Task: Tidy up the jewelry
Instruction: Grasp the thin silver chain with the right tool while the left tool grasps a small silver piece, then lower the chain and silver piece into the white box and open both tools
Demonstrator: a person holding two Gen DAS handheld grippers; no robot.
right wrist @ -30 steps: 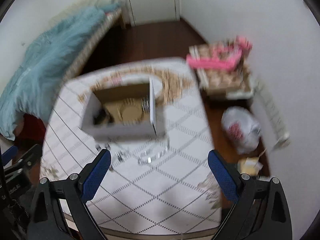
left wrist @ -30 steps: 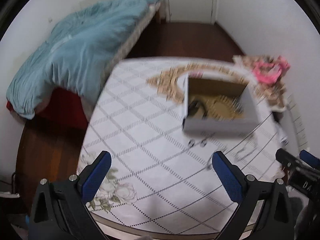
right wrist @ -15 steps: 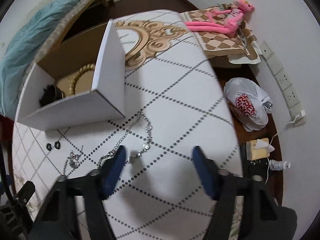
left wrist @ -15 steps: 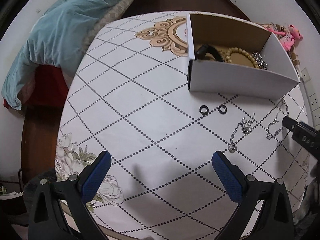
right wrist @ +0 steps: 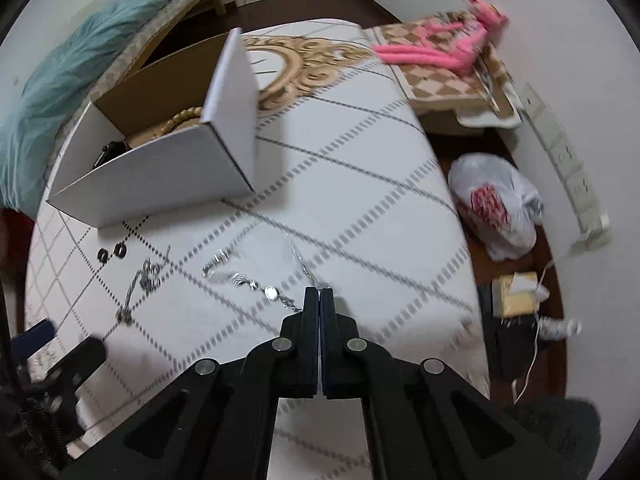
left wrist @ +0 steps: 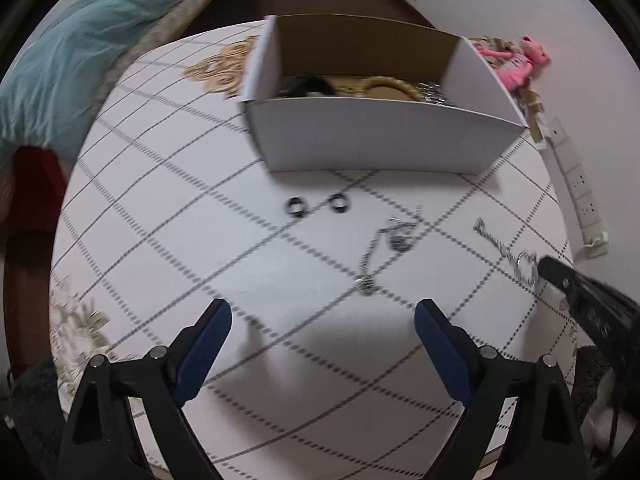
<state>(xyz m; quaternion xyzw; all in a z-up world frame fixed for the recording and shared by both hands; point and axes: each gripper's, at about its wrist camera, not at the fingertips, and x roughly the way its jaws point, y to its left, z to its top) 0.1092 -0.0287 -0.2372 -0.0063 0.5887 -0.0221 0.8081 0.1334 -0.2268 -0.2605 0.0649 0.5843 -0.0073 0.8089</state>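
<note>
We see a white tablecloth [left wrist: 168, 216] with dotted grey diamond lines and gold swirls. The box [left wrist: 376, 140] is white outside, brown inside. The blanket [left wrist: 76, 52] is light blue.

— What was that table [left wrist: 168, 208] like?

— Rounded, covered in a white cloth with dotted diamond lines, a gold ornament [right wrist: 308, 60] at the far end and flowers [left wrist: 76, 320] printed near the close edge.

— And on it?

— An open white box [left wrist: 380, 140] toward the far side. Just in front of it lay two small dark rings [left wrist: 316, 205], side by side. Nearer, a thin silver chain [left wrist: 384, 248] lay loose, and further right a chunkier silver chain [right wrist: 256, 284] stretched across the cloth.
</note>
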